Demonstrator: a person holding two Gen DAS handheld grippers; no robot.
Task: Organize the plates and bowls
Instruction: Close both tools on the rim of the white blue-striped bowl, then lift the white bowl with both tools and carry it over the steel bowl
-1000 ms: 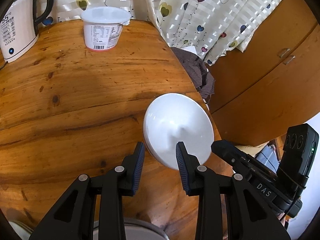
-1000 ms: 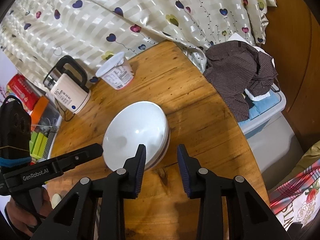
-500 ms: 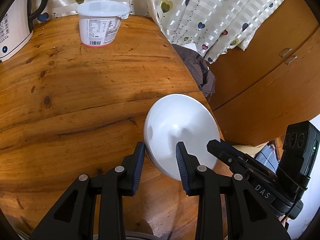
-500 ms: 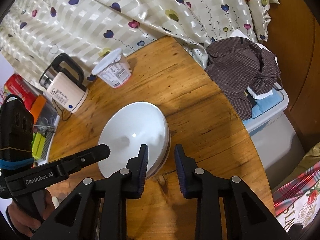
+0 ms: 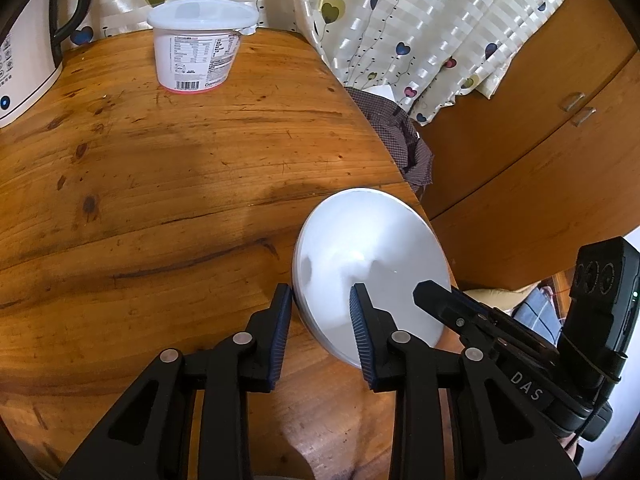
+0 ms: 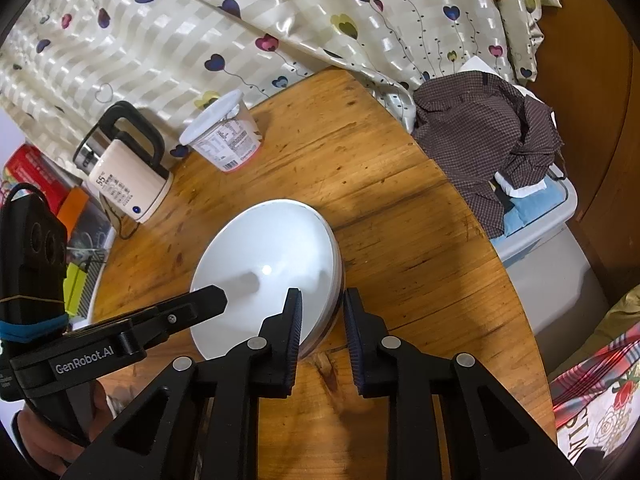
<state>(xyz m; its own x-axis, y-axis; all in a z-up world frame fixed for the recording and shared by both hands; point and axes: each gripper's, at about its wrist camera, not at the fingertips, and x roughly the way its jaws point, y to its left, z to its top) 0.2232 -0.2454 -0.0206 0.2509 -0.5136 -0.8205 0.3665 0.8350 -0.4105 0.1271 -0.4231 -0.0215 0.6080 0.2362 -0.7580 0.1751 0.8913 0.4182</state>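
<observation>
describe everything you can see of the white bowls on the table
The white bowls look like glazed ceramic, glossy and empty, nested in a stack; a darker band edges the lower rims. They sit upright near the round wooden table's edge. The left gripper and right gripper straddle opposite rims, jaws just closing, pads at or near the rim; firm contact can't be confirmed.

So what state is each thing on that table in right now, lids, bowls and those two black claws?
White bowls: stacked upright, near the table's edge.
Left gripper: jaws straddle the stack's rim, have just been closing.
Right gripper: jaws straddle the opposite rim, have just been closing, grip not certain.
Yogurt tub: upright, lid on.
Kettle: upright, lid down.
Checked shirt: crumpled on a bin beside the table.
</observation>
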